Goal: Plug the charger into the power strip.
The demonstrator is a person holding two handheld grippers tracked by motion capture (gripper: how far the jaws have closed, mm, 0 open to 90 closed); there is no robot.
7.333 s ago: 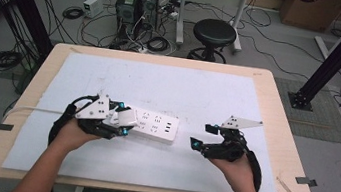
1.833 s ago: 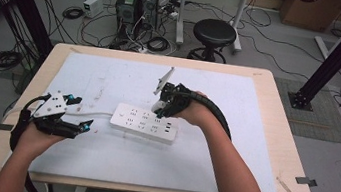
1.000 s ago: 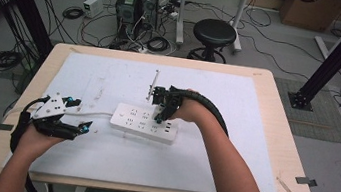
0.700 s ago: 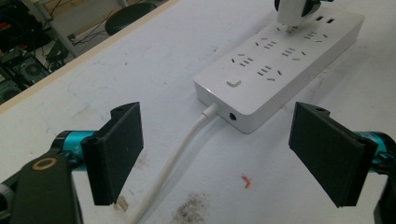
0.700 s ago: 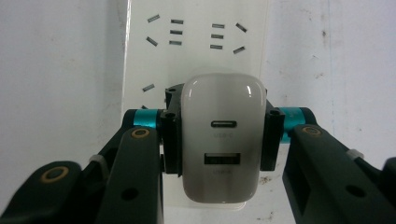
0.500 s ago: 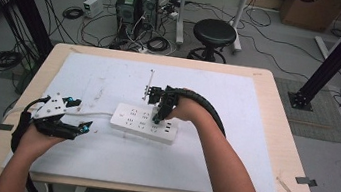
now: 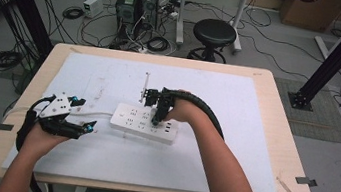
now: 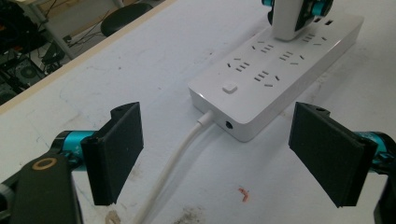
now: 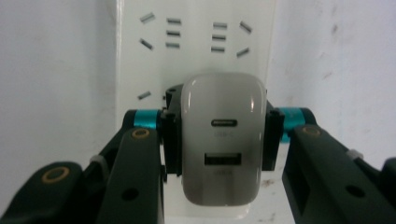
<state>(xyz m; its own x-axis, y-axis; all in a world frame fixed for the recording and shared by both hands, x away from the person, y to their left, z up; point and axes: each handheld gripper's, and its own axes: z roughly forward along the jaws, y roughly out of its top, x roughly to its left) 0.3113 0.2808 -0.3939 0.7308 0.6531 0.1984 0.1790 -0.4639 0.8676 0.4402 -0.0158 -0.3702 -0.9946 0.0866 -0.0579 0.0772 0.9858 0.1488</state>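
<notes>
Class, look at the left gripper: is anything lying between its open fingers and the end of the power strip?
Nothing solid blocks it. The strip's white cable runs between the left gripper fingers to the power strip.

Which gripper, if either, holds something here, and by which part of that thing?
The right gripper clamps the white charger by its two side faces, over the power strip. The left gripper is open, holding nothing.

On the table [image 7: 267,109] lies a power strip [image 7: 144,122] — a charger [image 9: 220,140] stands on it, the right gripper [image 7: 157,119] above it, the left gripper [image 7: 86,114] to its left.
</notes>
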